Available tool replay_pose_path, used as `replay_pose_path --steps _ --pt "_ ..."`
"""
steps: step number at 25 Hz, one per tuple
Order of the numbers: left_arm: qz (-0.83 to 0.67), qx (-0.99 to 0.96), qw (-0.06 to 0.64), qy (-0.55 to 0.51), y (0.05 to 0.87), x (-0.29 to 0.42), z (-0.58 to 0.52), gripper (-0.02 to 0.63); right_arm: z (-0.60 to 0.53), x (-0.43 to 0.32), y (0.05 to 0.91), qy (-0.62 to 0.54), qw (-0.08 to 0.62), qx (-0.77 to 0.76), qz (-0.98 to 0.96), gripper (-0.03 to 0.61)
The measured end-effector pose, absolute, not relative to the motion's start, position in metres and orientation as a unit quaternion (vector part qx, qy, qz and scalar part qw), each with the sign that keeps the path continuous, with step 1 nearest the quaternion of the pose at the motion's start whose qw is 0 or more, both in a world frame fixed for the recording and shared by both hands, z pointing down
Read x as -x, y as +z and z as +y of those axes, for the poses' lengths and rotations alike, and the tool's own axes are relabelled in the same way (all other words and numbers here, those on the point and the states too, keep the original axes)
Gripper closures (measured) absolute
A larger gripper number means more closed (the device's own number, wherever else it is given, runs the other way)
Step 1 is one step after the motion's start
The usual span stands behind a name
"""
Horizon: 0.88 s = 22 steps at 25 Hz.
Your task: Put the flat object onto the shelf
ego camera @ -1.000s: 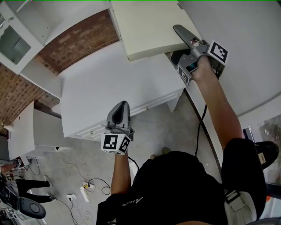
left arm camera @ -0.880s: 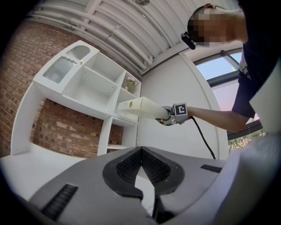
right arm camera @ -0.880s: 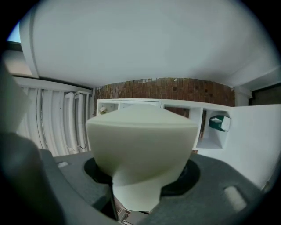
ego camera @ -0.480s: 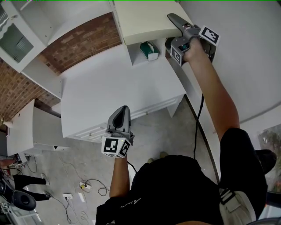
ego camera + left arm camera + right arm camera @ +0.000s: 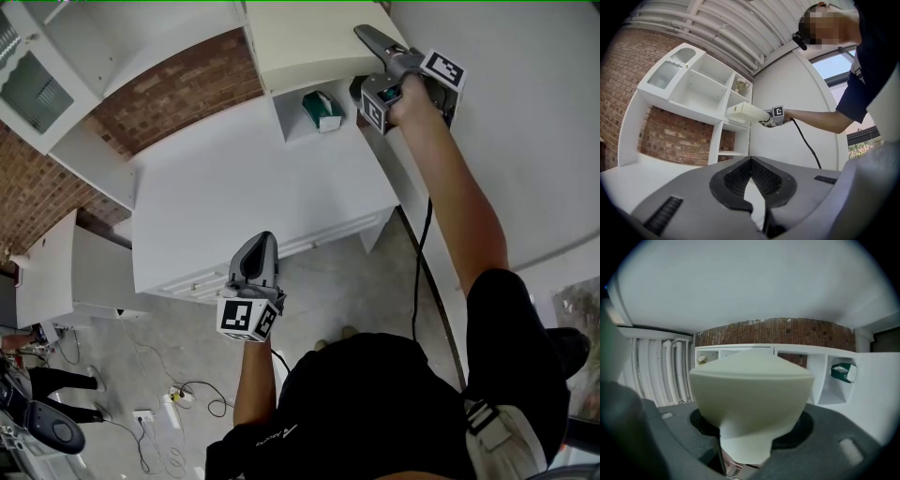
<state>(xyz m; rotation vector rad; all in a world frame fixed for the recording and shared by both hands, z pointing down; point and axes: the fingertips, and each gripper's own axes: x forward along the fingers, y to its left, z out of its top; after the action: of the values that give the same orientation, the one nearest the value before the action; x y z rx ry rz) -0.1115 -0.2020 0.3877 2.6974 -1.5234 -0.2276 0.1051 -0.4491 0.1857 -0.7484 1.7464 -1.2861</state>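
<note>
At the top right of the head view, the right gripper [image 5: 373, 44] is pinching the flat cream board [image 5: 305, 42] by its near edge, jaws pressing on it from both sides. Compared with a second ago, this gripper is sitting higher and farther up the picture, and the board is reaching farther toward the white shelf unit [image 5: 701, 91]. The board is no longer covering the compartment beneath it, so a green box [image 5: 322, 110] is now showing there. The board is lying roughly level, held in the air at the front of the shelf unit's right-hand column, above the green box's compartment; whether its far end is touching a shelf I cannot tell. The left gripper [image 5: 255, 265] is hanging over the front edge of the white counter [image 5: 262, 197] much as before, its jaws pressing together at the tips with nothing between them.

Counting: two grippers, one flat board, one green box, one shelf unit with several open compartments, and one counter are showing.
</note>
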Motion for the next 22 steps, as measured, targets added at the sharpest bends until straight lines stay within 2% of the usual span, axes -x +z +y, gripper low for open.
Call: replay_pose_path --steps 15,22 --pt "-0.501 -0.862 0.019 -0.077 0.416 0.108 -0.201 0.615 -0.46 -0.107 0.188 -0.504 0.407 0.295 0.702 0.318" --pt "-0.511 -0.856 0.008 -0.074 0.421 0.109 -0.209 0.615 -0.501 -0.11 0.19 -0.511 0.4 0.291 0.704 0.311"
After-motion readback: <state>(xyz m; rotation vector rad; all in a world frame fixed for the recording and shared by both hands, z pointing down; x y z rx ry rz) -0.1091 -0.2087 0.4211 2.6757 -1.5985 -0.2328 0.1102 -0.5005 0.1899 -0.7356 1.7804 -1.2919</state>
